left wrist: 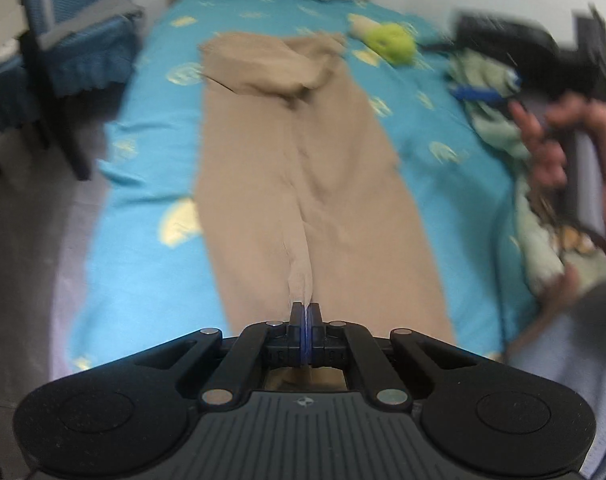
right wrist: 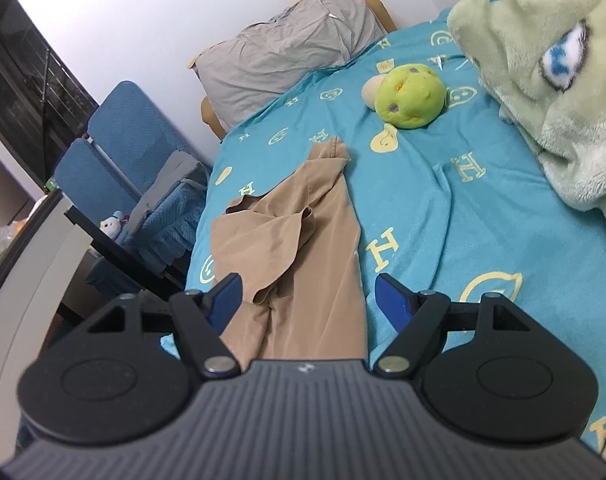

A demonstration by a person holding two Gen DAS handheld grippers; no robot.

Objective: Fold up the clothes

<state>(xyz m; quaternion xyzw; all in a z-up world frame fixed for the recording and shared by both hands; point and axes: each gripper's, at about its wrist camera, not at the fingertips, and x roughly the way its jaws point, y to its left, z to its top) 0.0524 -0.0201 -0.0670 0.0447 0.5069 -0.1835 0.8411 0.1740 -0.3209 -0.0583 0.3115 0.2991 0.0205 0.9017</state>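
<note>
Trousers' point(right wrist: 303, 280) near end behind tool.

The tan trousers point(right wrist: 303, 248) are thin, smooth woven cloth with a faint sheen, creased softly. The turquoise bedsheet point(right wrist: 443, 208) is matt printed cotton. The green plush toy point(right wrist: 411, 96) is short-piled fleece, and the pale green blanket point(right wrist: 543, 80) beside it is shaggy and fluffy. The right gripper point(right wrist: 309, 300) is matt black plastic, finely grained, with dull metal rivets.

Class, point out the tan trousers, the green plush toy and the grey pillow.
tan trousers point(left wrist: 303, 168): left wrist view, middle of the legs.
green plush toy point(right wrist: 413, 96): right wrist view, its round green body.
grey pillow point(right wrist: 279, 56): right wrist view, centre of the pillowcase.
</note>
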